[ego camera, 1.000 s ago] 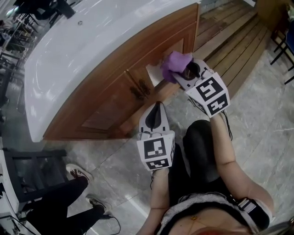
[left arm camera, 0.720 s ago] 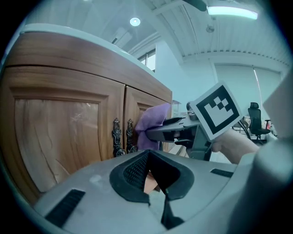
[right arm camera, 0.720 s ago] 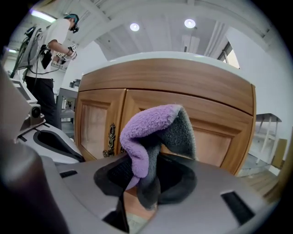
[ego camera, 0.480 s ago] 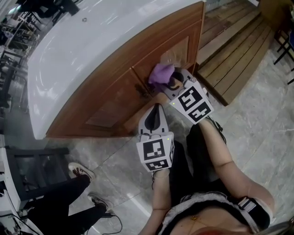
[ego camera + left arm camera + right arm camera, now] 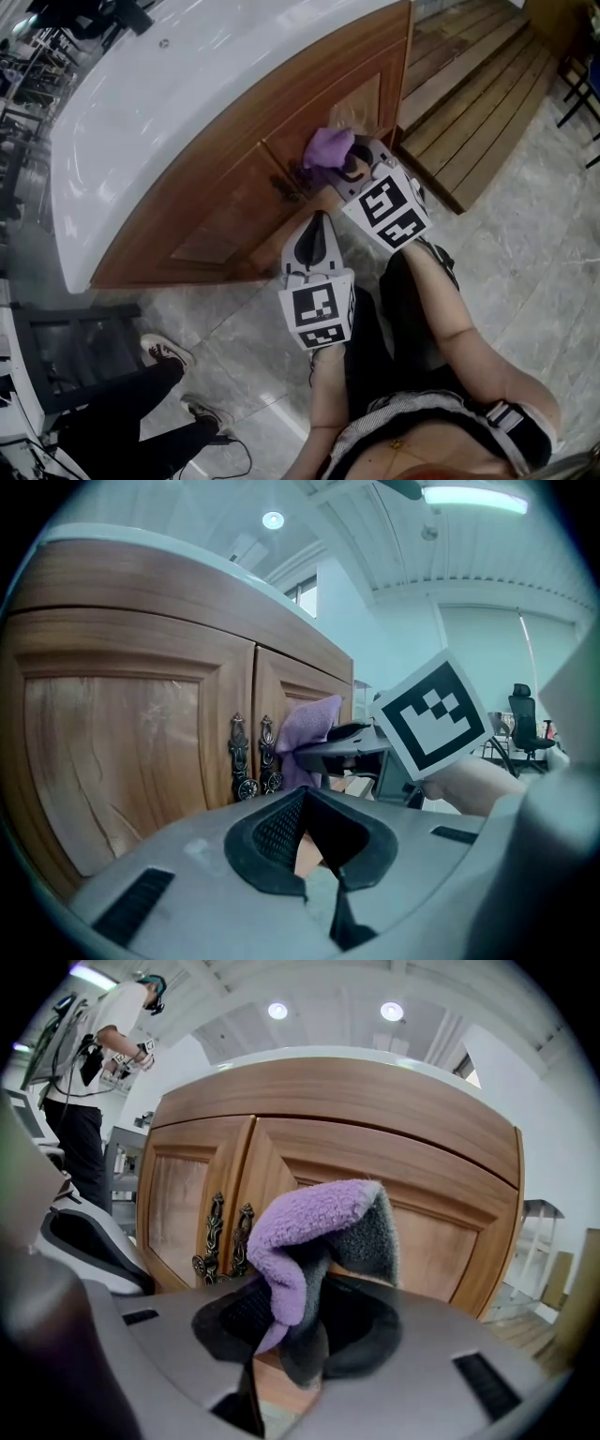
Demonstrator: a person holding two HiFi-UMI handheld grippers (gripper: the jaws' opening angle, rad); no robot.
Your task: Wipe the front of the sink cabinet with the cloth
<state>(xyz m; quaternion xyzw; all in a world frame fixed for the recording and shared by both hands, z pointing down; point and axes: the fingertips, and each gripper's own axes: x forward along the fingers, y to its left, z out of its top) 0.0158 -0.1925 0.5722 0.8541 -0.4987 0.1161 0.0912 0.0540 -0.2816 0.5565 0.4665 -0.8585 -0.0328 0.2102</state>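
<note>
The brown wooden sink cabinet [image 5: 234, 202] fills the upper middle of the head view, its two doors meeting at a pair of dark metal handles [image 5: 286, 183]. My right gripper [image 5: 349, 167] is shut on a purple and grey cloth [image 5: 328, 147], which rests against the right door just right of the handles. In the right gripper view the cloth [image 5: 309, 1232] sticks up from the right gripper [image 5: 300, 1321] in front of the door panel [image 5: 441, 1232]. My left gripper [image 5: 319, 220] hangs lower, shut and empty, pointing at the cabinet base. The left gripper view shows the cloth [image 5: 305, 738] beside the handles [image 5: 251, 759].
A white sink top [image 5: 169, 103] overhangs the cabinet. A raised wooden deck [image 5: 478, 103] lies to the cabinet's right. At lower left a bystander's legs and sneakers [image 5: 159, 352] stand beside a dark frame [image 5: 66, 356]. The floor is grey marble tile [image 5: 525, 244].
My right gripper has carried the cloth left and slightly down across the right door, toward the handles. The left gripper has stayed put.
</note>
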